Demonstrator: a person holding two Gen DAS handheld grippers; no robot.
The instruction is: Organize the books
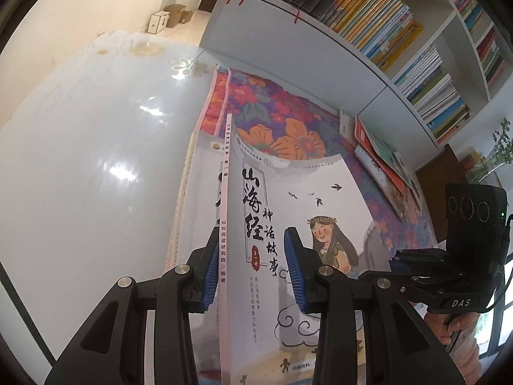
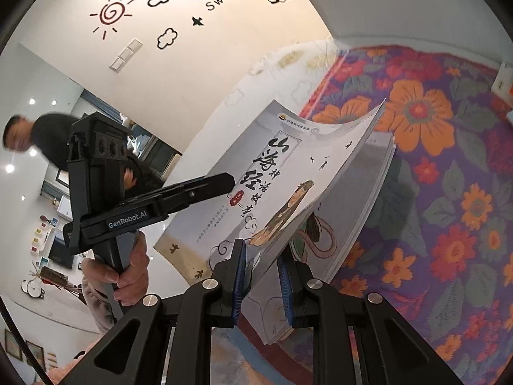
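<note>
A white picture book (image 1: 288,176) with black brush lettering and a drawn girl on its cover tops a thin stack, held above the floral cloth. My left gripper (image 1: 253,272) is shut on the stack at the spine side, one blue pad on the cover and the other under the spine. My right gripper (image 2: 263,282) is shut on the opposite page edge of the same book (image 2: 288,160), whose top cover curls upward. A second, similar book shows beneath it. Each view shows the other gripper: the right gripper (image 1: 410,263) and the left gripper (image 2: 224,183).
A floral cloth (image 2: 433,192) covers the table beside a glossy white tabletop (image 1: 80,160). A white bookshelf (image 1: 368,64) full of books stands behind, with several thin books (image 1: 378,163) leaning at its base. A person (image 2: 51,138) stands in the background.
</note>
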